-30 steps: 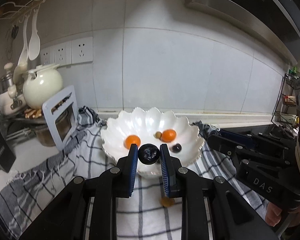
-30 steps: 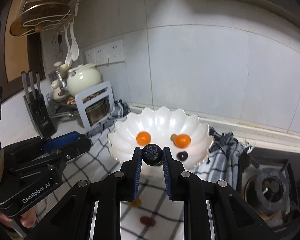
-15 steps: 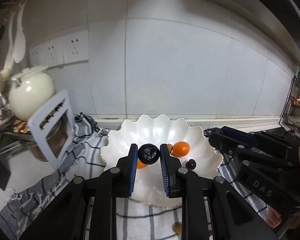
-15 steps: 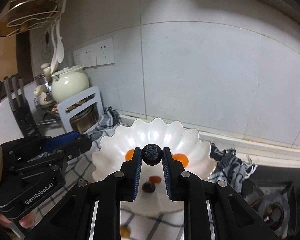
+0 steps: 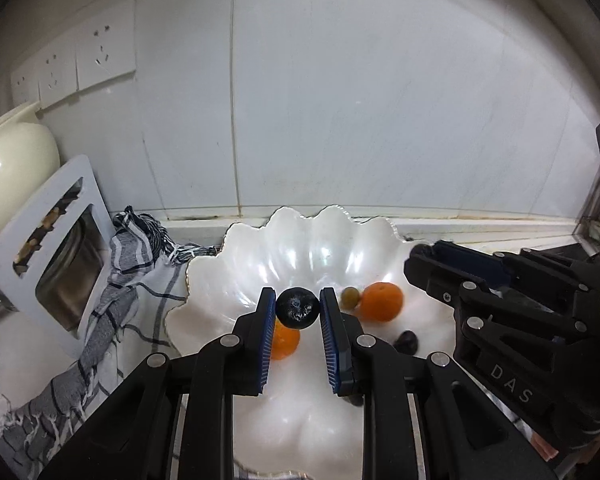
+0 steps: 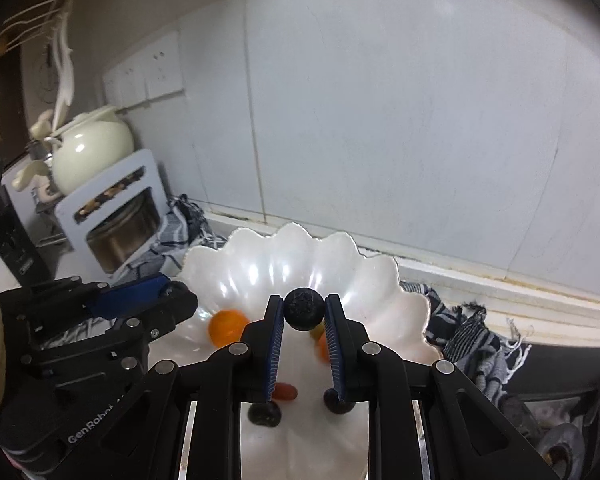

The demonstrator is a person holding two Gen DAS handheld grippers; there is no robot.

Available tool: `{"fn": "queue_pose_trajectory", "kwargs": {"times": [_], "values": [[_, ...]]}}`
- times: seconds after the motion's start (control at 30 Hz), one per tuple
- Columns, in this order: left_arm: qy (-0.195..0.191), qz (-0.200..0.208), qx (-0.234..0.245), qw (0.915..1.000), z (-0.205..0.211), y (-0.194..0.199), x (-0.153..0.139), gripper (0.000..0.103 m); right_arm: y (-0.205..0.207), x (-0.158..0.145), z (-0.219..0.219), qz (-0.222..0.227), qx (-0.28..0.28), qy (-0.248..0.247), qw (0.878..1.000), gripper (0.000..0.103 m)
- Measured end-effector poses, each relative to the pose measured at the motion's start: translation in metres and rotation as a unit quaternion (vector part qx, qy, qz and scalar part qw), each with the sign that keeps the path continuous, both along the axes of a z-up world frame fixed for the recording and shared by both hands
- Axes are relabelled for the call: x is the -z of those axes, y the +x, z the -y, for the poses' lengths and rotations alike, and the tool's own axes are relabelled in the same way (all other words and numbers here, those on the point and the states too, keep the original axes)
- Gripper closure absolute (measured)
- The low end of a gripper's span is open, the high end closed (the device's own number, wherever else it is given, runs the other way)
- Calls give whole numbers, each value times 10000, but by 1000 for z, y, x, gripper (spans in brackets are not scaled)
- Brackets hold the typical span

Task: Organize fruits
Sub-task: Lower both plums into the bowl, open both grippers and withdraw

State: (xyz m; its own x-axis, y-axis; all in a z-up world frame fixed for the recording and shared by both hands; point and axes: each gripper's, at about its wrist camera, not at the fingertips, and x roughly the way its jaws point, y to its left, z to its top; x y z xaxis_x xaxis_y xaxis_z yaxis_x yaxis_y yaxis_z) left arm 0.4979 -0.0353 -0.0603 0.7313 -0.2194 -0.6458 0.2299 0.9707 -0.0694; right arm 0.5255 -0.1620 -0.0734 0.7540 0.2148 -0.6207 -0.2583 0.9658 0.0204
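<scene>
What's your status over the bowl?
Left gripper shut on a blueberry. Right gripper shut on another blueberry. Both above white scalloped bowl. Nothing blocking.

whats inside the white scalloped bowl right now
In the white bowl: two orange fruits, a small greenish one, dark berries and a reddish one. The fingers cover part of the bowl floor, so more may lie hidden.

We've got two matte-black grippers – left gripper [image 5: 298, 308], right gripper [image 6: 304, 309] – ribbed blue pads, silver screws, white "DAS" and "GenRobot" lettering.
</scene>
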Motion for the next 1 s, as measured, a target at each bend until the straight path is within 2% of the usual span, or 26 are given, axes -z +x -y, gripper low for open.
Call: {"fn": "queue_pose_trajectory", "kwargs": {"times": [0.17, 0.33, 0.37, 0.4, 0.47, 0.5, 0.53, 0.6, 0.67, 0.8, 1.0], "values": [[26, -178, -7, 9998, 7, 14, 13, 80, 20, 17, 6, -288, 99, 44, 9995, 81], [50, -265, -26, 9996, 9, 20, 20, 80, 28, 23, 10, -352, 192, -30, 9992, 80], [45, -293, -12, 9996, 10, 22, 21, 77, 29, 23, 10, -371, 194, -31, 9991, 80], [43, -328, -1, 9995, 10, 23, 21, 69, 30, 24, 11, -385, 200, -16, 9991, 80], [33, -328, -28, 9995, 9, 23, 21, 58, 31, 24, 13, -412, 237, -13, 9989, 73], [45, -303, -46, 9995, 9, 23, 21, 56, 30, 24, 13, -403, 254, -15, 9989, 67], [72, -284, -80, 9995, 9, 23, 20, 55, 29, 23, 14, -386, 276, -22, 9989, 65], [95, -285, -135, 9995, 7, 20, 18, 44, 26, 23, 15, -365, 315, -44, 9988, 65], [27, -299, -148, 9994, 3, 16, 16, 44, 22, 22, 16, -366, 354, -66, 9987, 65], [23, -248, -244, 9994, -5, 6, 7, 35, 11, 18, 19, -296, 391, -85, 9988, 65], [-30, -60, -230, 9997, -16, -19, -12, 33, -20, 0, 22, -22, 412, -128, 9991, 65]]}}
